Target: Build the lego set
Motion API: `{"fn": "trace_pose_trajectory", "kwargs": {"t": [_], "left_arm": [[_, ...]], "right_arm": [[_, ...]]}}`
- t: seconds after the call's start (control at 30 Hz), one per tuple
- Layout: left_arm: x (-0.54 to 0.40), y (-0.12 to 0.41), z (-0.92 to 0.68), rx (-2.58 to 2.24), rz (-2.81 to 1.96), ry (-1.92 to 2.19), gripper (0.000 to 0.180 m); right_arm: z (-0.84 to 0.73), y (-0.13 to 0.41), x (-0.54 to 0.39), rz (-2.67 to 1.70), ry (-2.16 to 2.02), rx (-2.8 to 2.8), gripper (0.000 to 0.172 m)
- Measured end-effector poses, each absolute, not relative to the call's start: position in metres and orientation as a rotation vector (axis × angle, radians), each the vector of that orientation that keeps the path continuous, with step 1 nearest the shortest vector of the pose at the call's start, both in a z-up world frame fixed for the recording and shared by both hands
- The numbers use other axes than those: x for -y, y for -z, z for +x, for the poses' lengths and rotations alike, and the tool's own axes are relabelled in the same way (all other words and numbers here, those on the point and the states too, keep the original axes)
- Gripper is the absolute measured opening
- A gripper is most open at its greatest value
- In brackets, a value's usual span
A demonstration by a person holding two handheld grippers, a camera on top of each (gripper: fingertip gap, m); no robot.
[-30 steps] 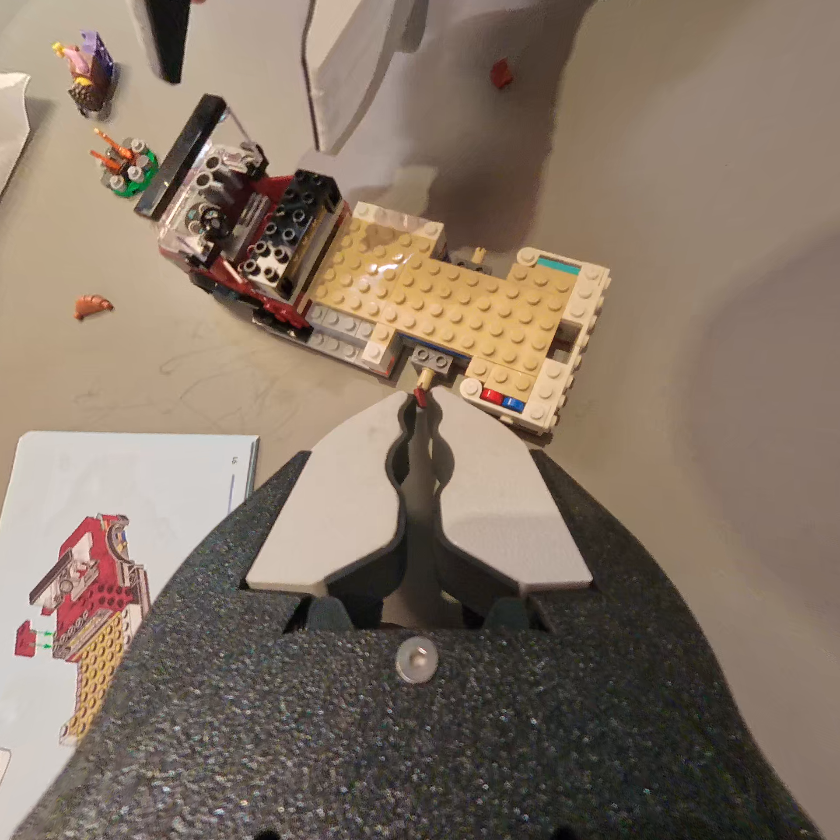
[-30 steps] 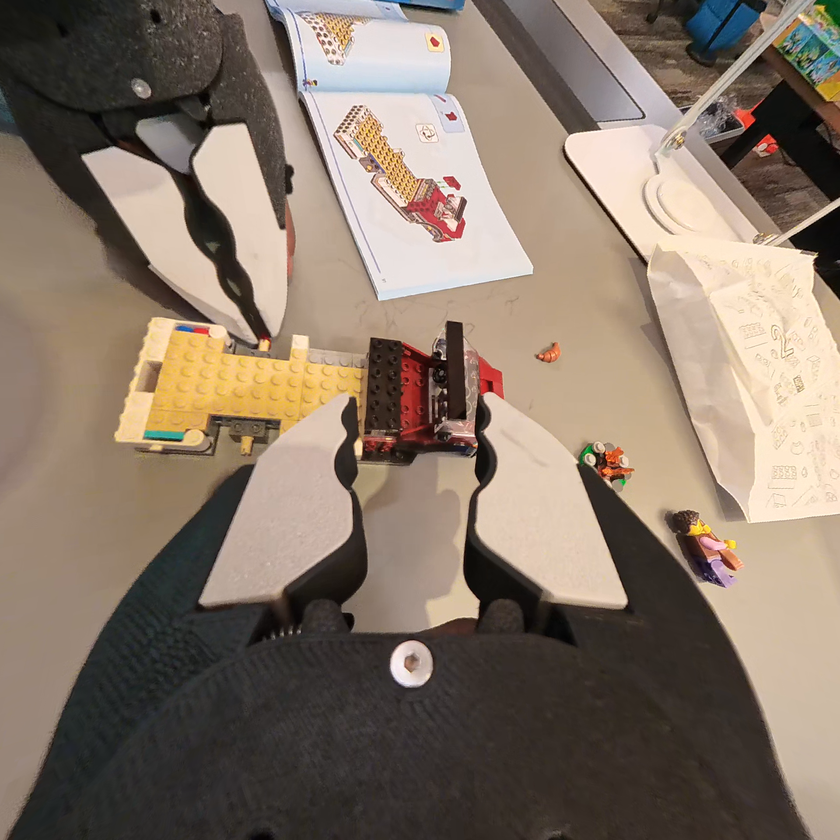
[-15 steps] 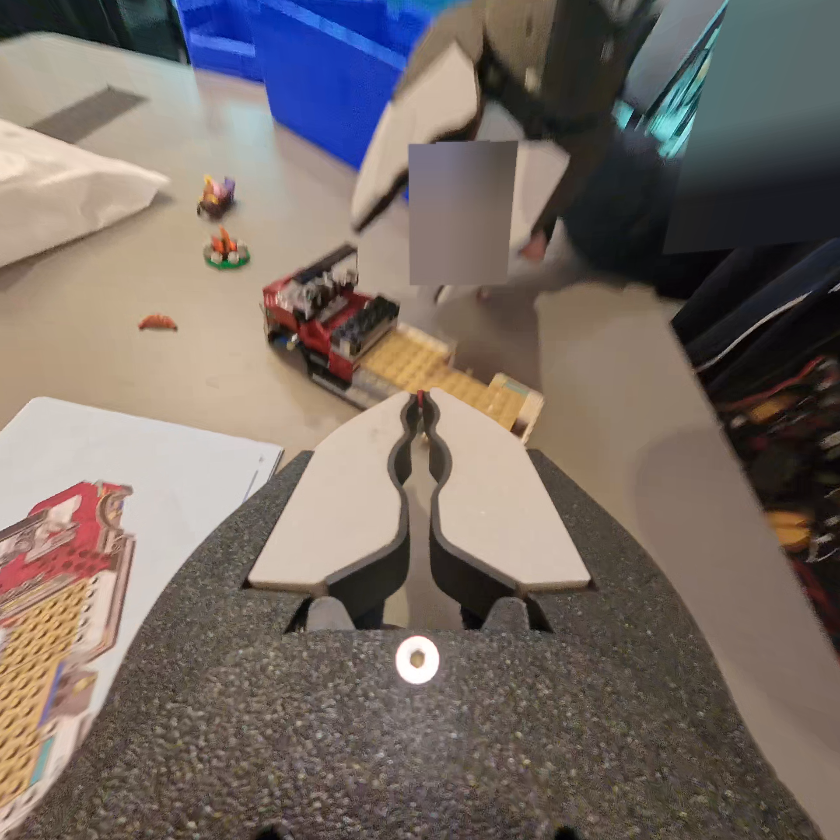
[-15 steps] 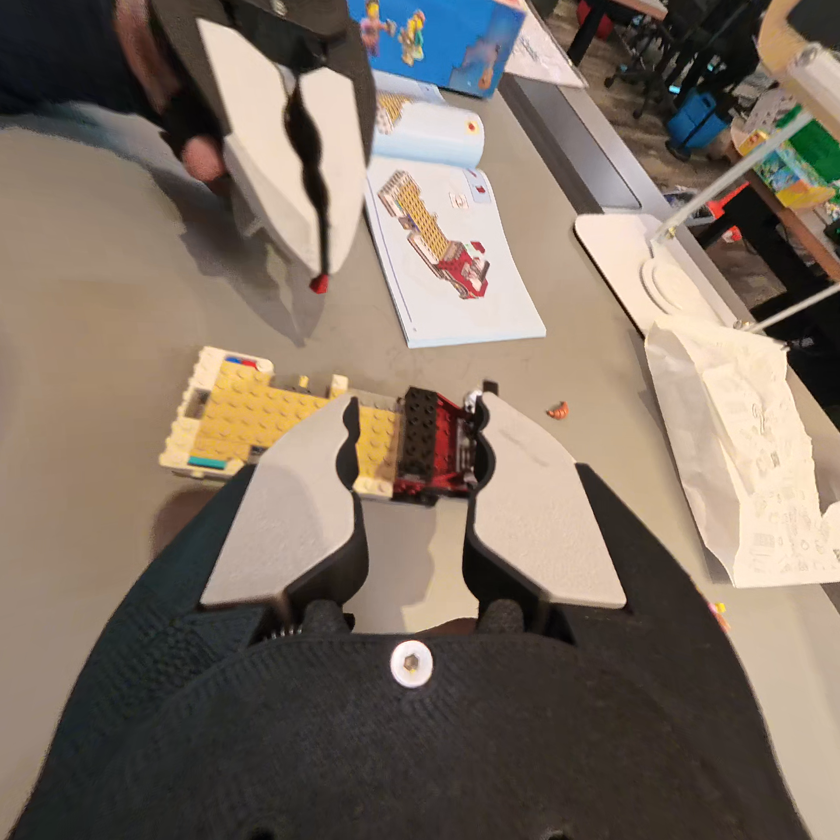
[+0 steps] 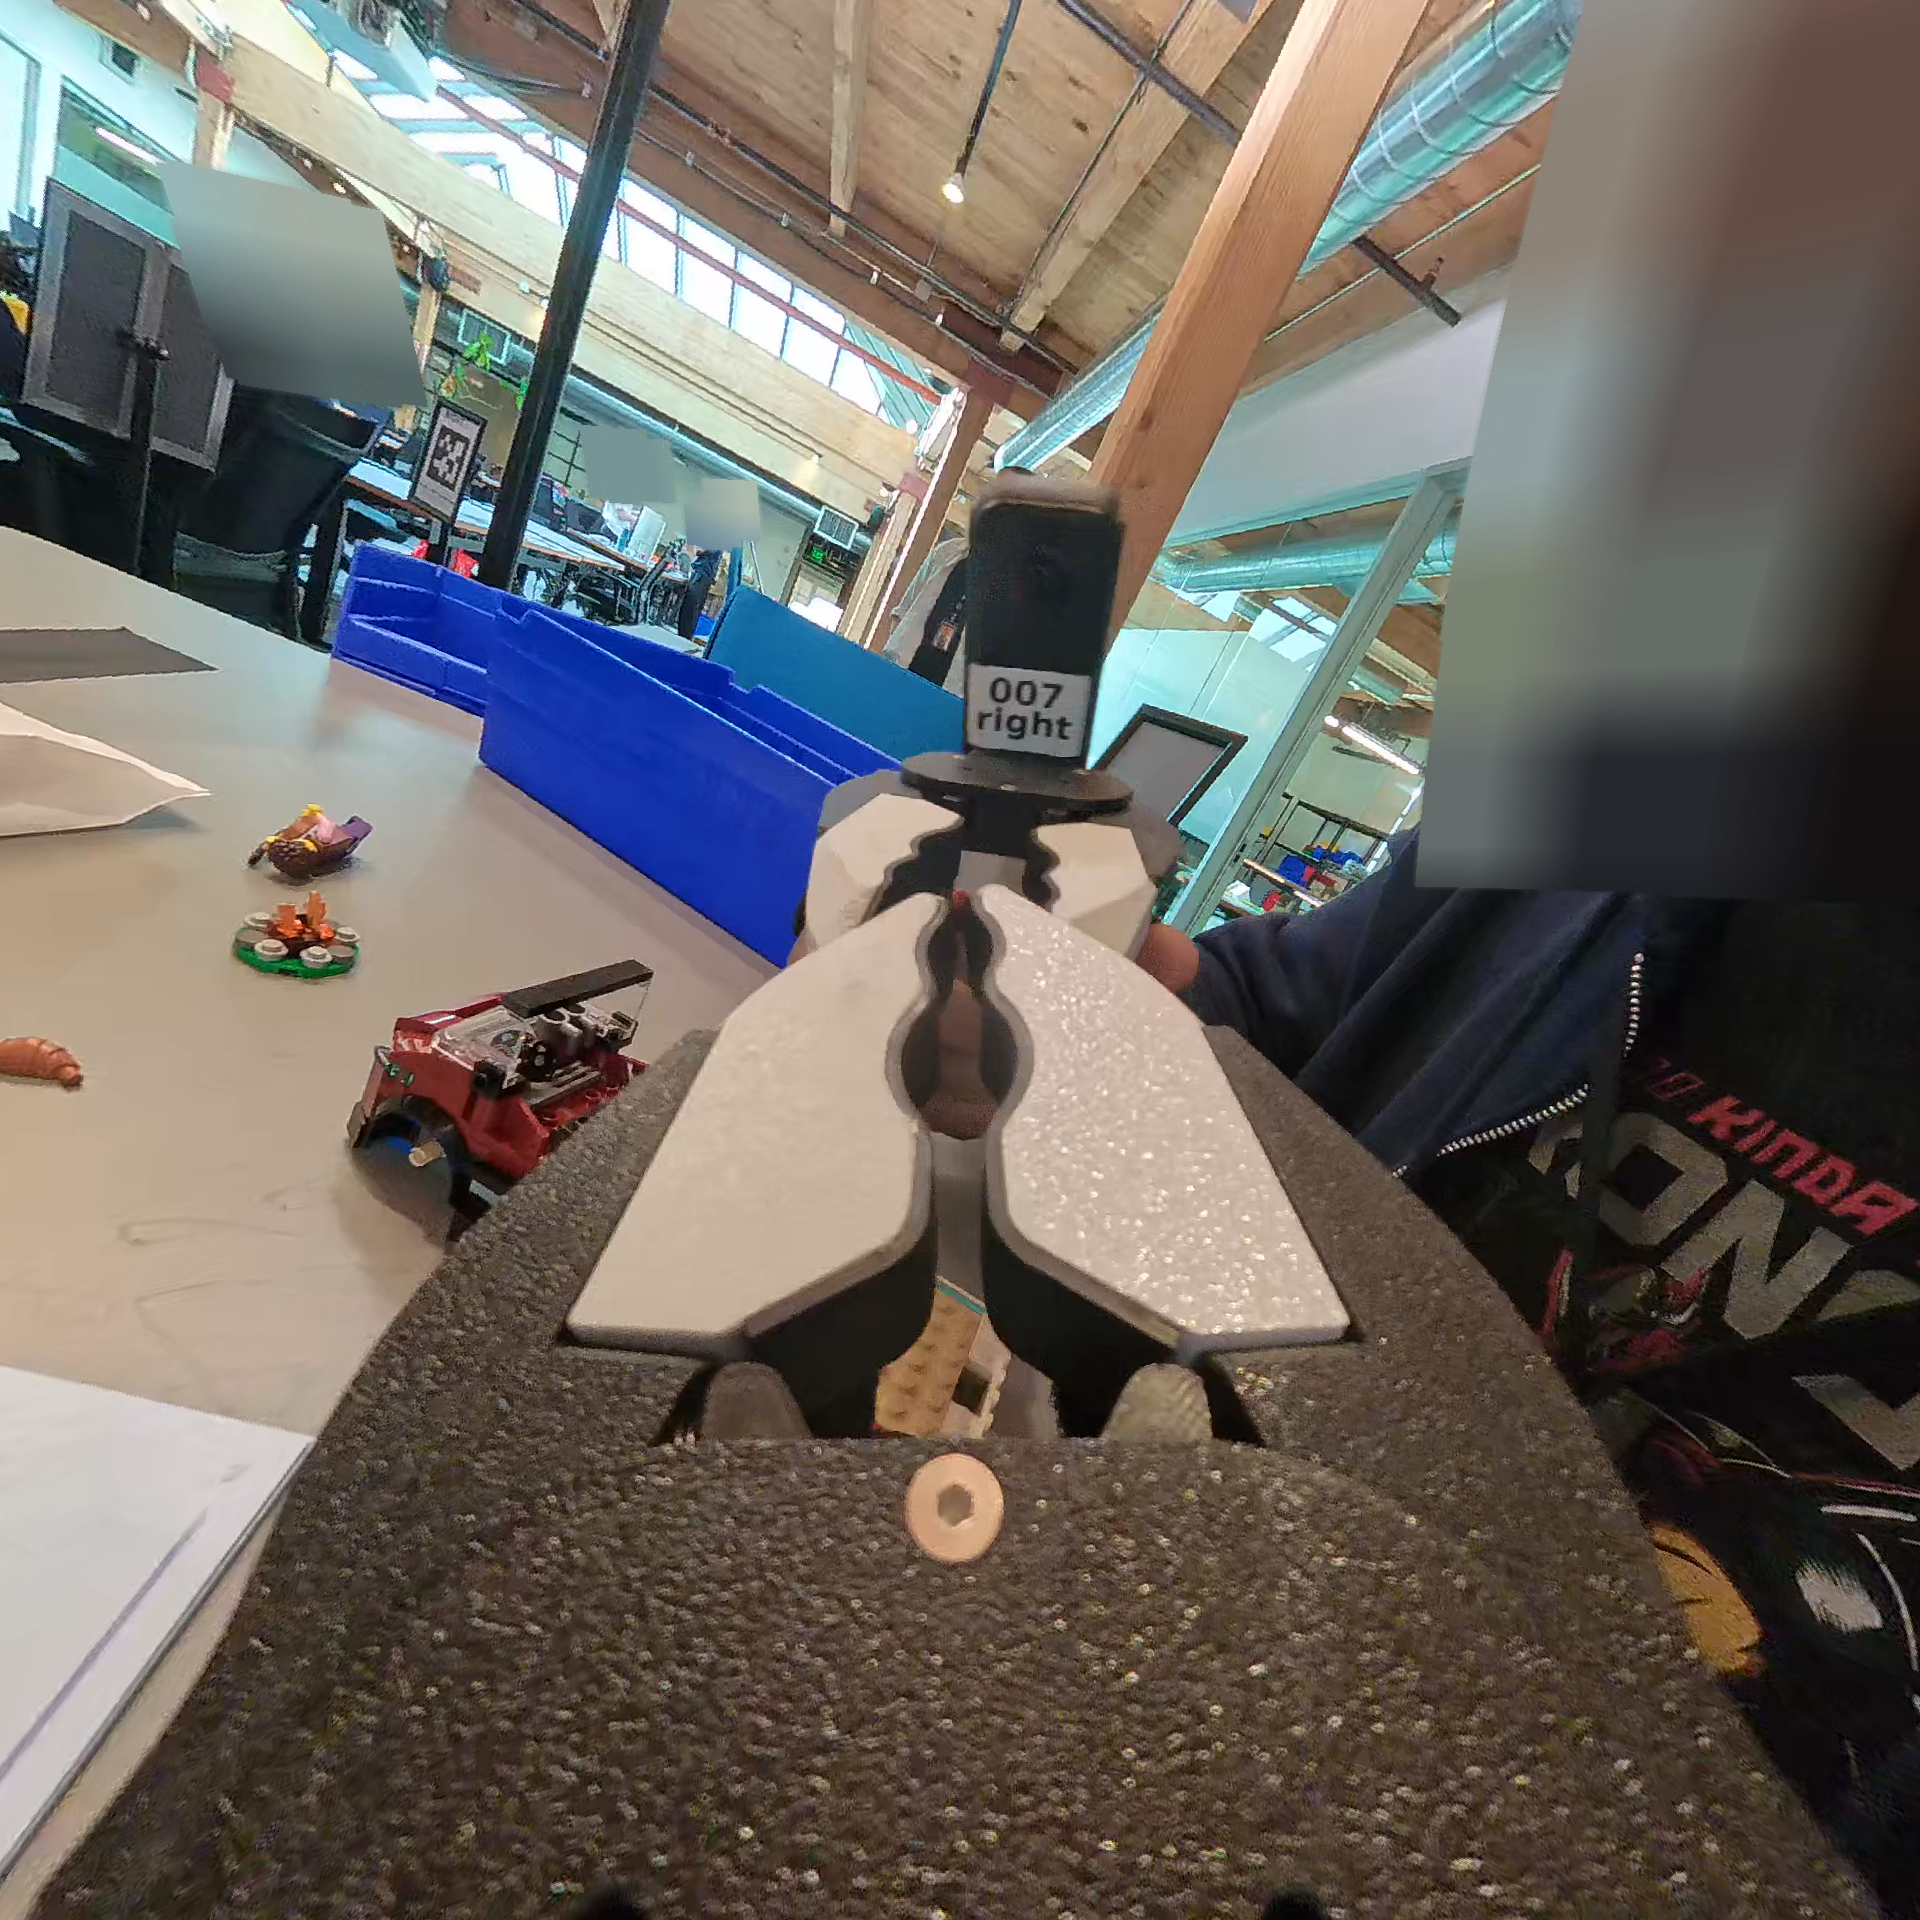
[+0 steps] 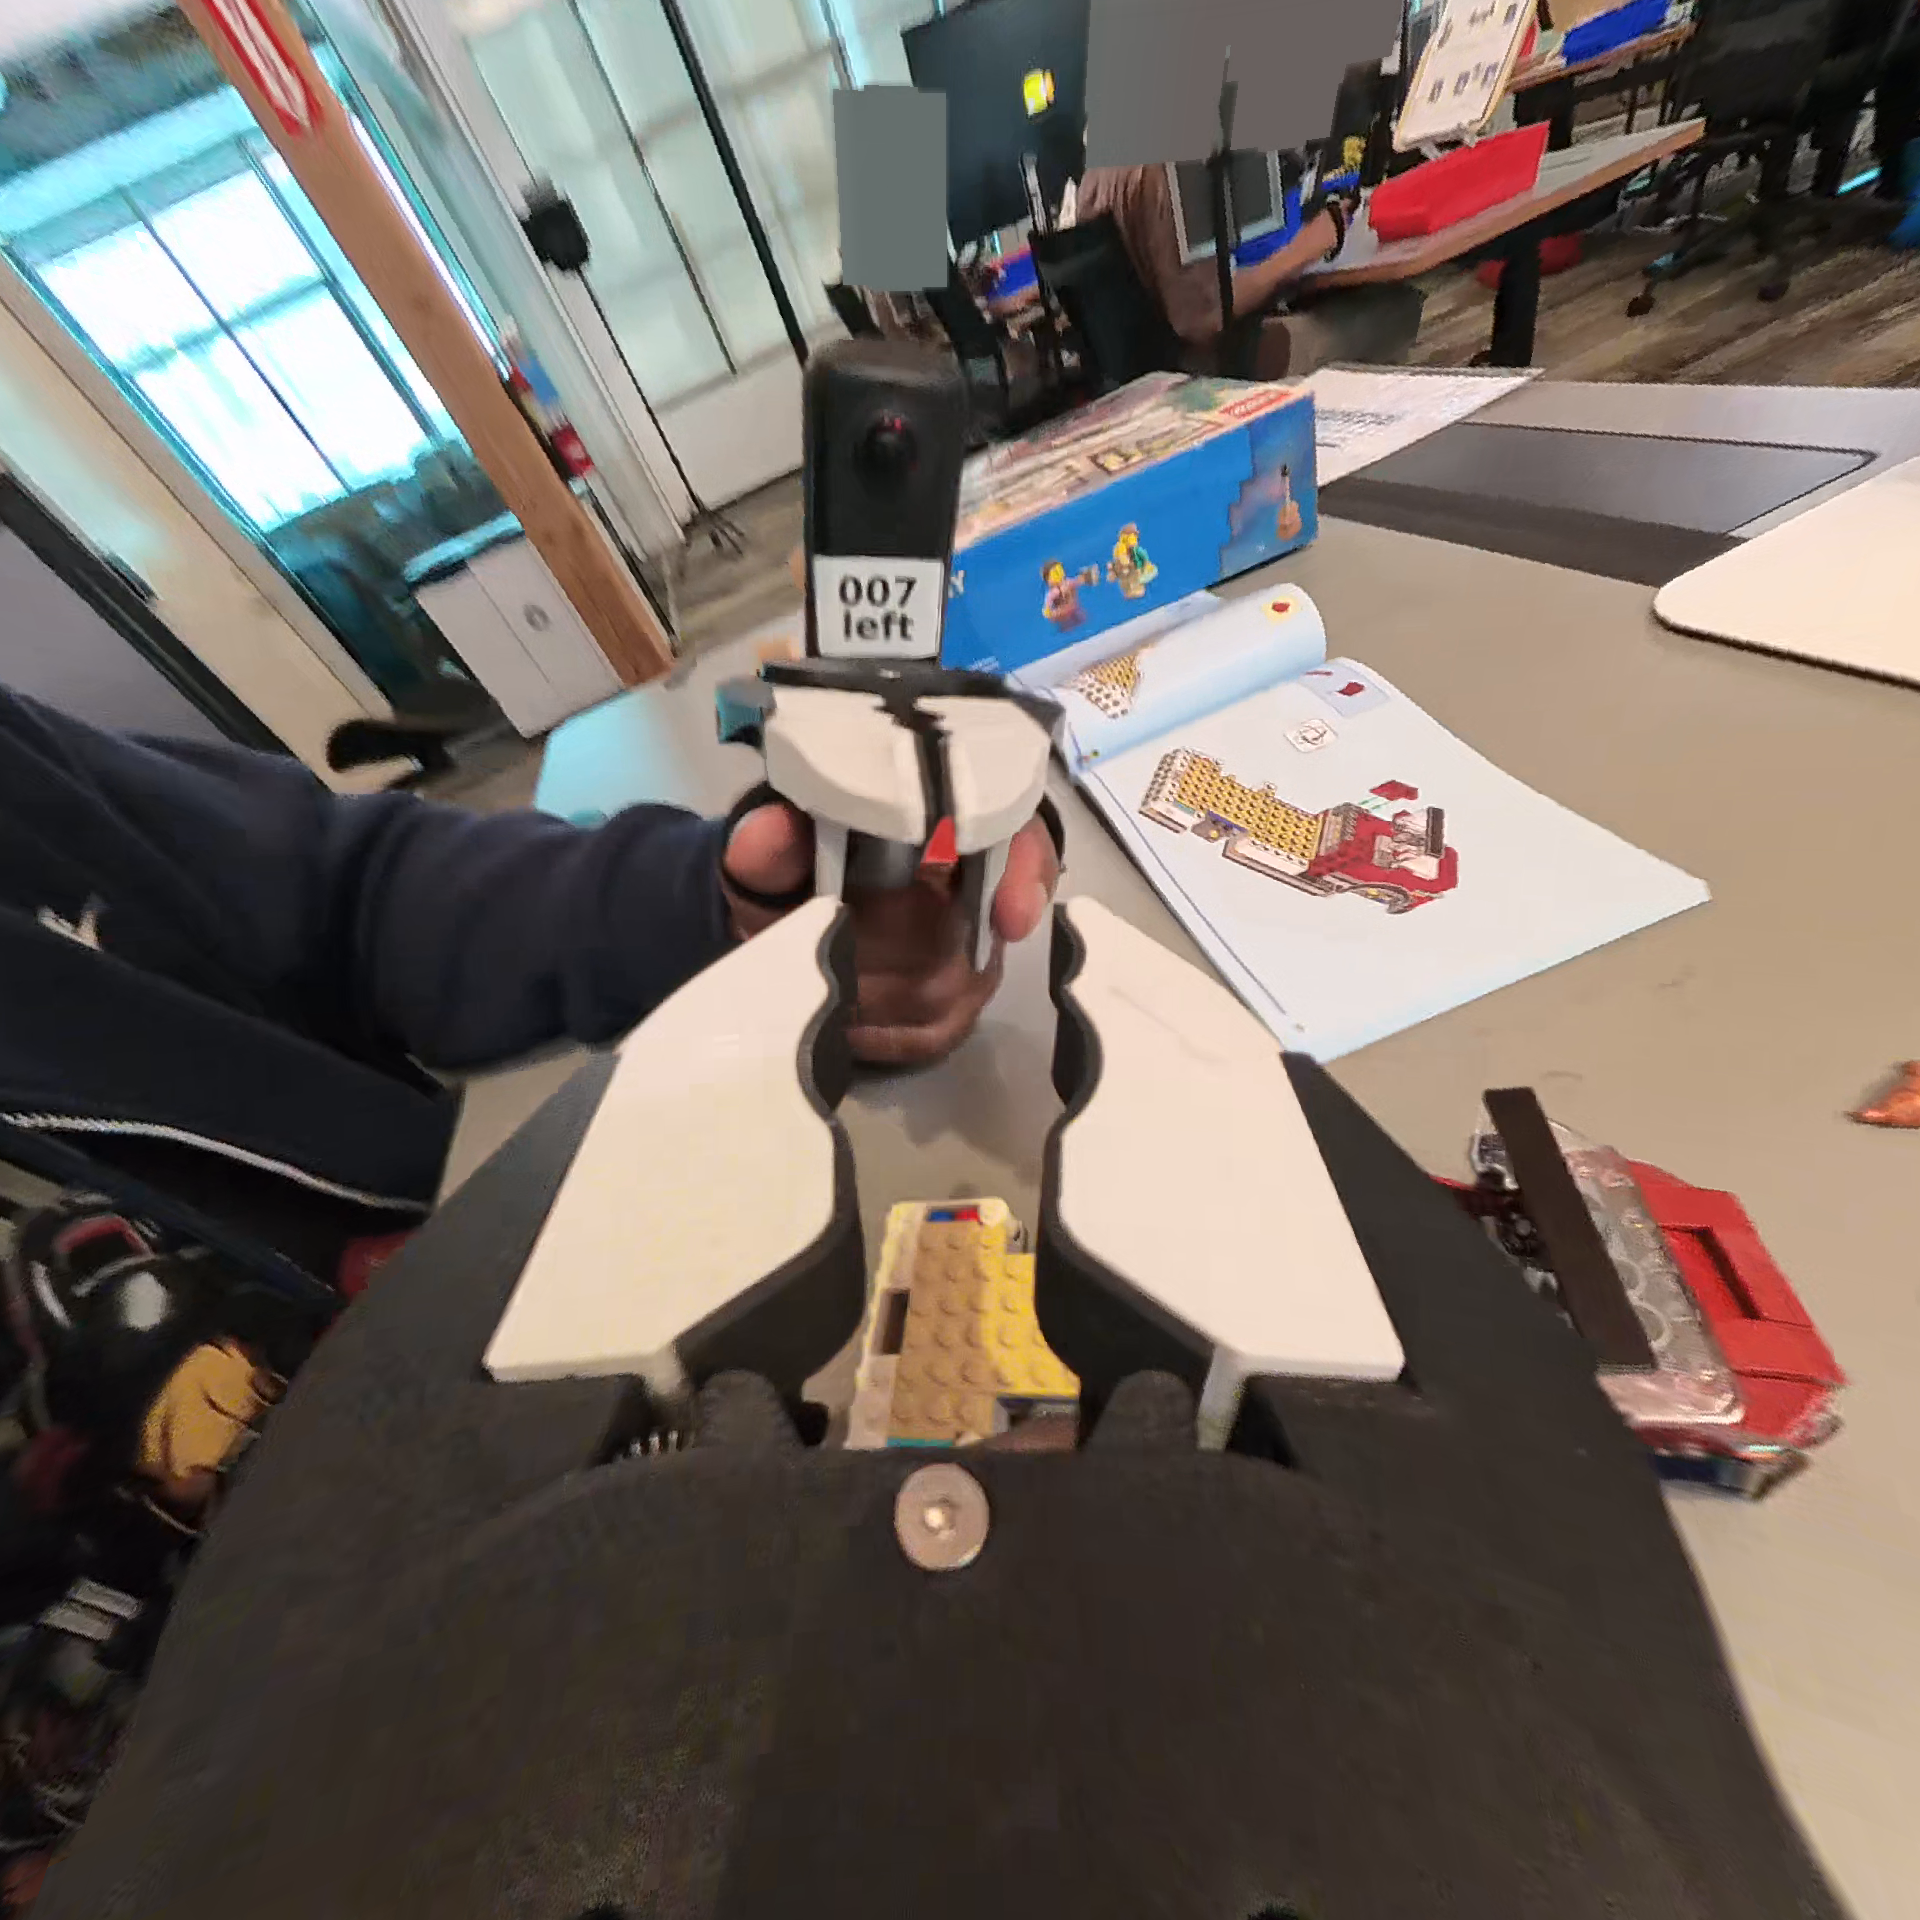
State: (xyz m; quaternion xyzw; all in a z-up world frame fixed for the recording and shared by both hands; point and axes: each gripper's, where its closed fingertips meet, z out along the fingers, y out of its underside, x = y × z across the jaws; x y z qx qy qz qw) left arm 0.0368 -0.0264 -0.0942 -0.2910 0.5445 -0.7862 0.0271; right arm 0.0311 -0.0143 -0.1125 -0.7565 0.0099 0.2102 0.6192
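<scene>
My left gripper [image 5: 961, 902] is shut on a small red brick piece [image 5: 960, 900], raised above the table and facing the right gripper. In the right wrist view the left gripper [image 6: 938, 831] shows the red piece [image 6: 940, 840] pinched at its tips. My right gripper [image 6: 943, 920] is open and empty, also raised, pointing at the left one; it also shows in the left wrist view [image 5: 982, 883]. Below them lies the brick-built vehicle: its tan studded bed [image 6: 951, 1320] and its red cab [image 5: 488, 1081], which the right wrist view also shows [image 6: 1683, 1299].
An open instruction booklet [image 6: 1351, 831] and a blue toy box [image 6: 1132, 520] lie beyond. A croissant piece [image 5: 36, 1060], a campfire piece [image 5: 296, 935], a minifigure [image 5: 307, 836], a white paper bag [image 5: 62, 774] and blue bins [image 5: 644, 727] are at the left. A person's torso [image 5: 1662, 1195] is at the right. Only a small space, under 4 cm, lies between the two pairs of fingers. It is some 25 cm from my right tips to the minifigure [image 5: 307, 836].
Both grippers rose from the vehicle and tilted up to face each other. The left kept the red piece pinched. The right gripper's jaws narrowed somewhat.
</scene>
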Motion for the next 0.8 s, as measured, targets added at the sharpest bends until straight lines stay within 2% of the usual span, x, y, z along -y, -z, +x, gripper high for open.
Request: {"fn": "trace_pose_trajectory", "kwargs": {"t": [0.8], "left_arm": [[0.0289, 0.1018, 0.0422, -1.668, -0.959, 2.462, 0.001]], "right_arm": [[0.0353, 0.1101, 0.0141, -1.658, -0.573, -0.089, 0.006]]}}
